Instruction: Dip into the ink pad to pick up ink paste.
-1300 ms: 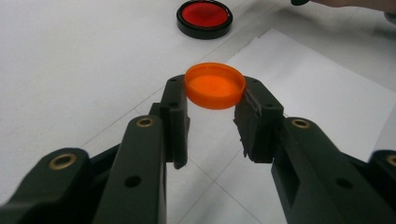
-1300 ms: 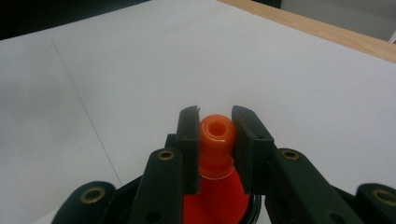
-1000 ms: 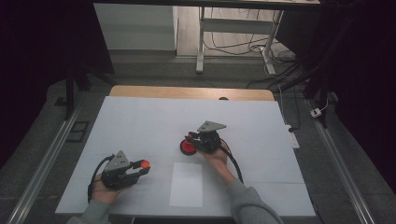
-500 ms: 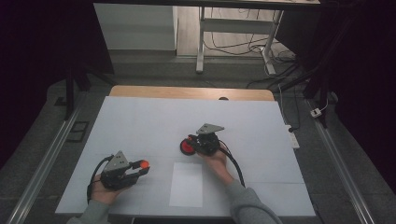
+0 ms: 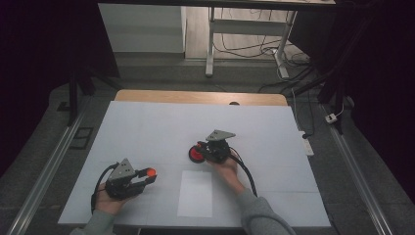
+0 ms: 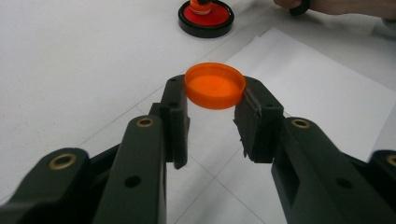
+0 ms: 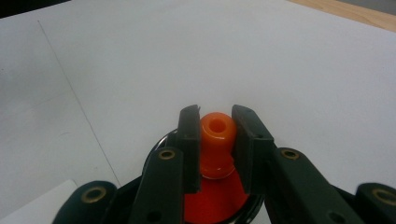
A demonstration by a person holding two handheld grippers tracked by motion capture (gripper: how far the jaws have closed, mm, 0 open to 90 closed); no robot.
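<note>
White surface (image 5: 147, 127) under dim light: the left gripper (image 6: 212, 100) clamps an orange cap (image 6: 215, 85) near a paper sheet (image 5: 195, 193); beyond the sheet, the right gripper (image 7: 215, 122) pinches the orange neck (image 7: 217, 140) of a red-and-black base (image 5: 195, 154).

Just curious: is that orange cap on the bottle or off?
Off. The left gripper holds the orange cap apart from the bottle.

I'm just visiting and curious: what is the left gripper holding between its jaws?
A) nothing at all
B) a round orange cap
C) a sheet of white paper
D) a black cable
B: in the left gripper view, the left gripper has its jaws pressed against the two sides of a round orange cap, lifted above the table.
</note>
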